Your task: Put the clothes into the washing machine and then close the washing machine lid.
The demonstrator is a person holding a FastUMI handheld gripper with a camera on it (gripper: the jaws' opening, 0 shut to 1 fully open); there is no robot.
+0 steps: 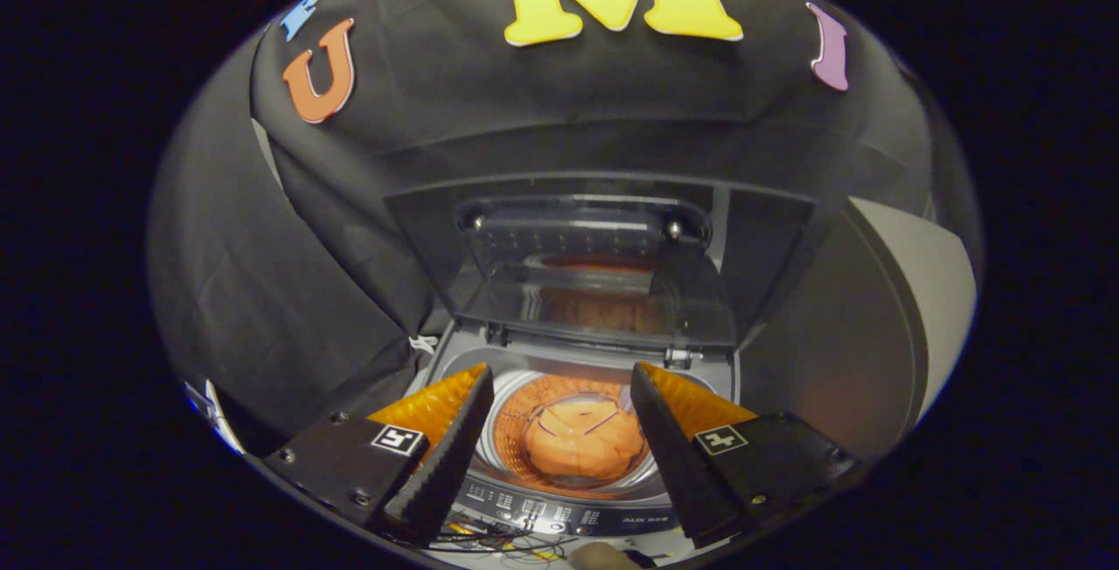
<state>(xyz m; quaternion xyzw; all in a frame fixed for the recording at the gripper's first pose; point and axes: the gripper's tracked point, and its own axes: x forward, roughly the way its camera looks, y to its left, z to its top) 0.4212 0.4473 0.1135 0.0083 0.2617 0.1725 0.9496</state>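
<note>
A top-loading washing machine (pixel 455 351) stands just ahead of my fingers with its see-through lid (pixel 594 281) raised upright at the back. Down in the drum (pixel 511 439) lies an orange garment (pixel 581 443), bunched into a lump. My gripper (pixel 559 395) hangs above the drum opening, open, with nothing between its fingers. The garment shows in the gap between the two fingers, well below them. The lid reflects the orange of the drum.
The control panel (pixel 559 513) of the machine runs along its near edge, with loose wires (pixel 489 539) lying in front of it. Black cloth hangs behind and to the left of the machine. A pale wall panel (pixel 909 308) stands to the right.
</note>
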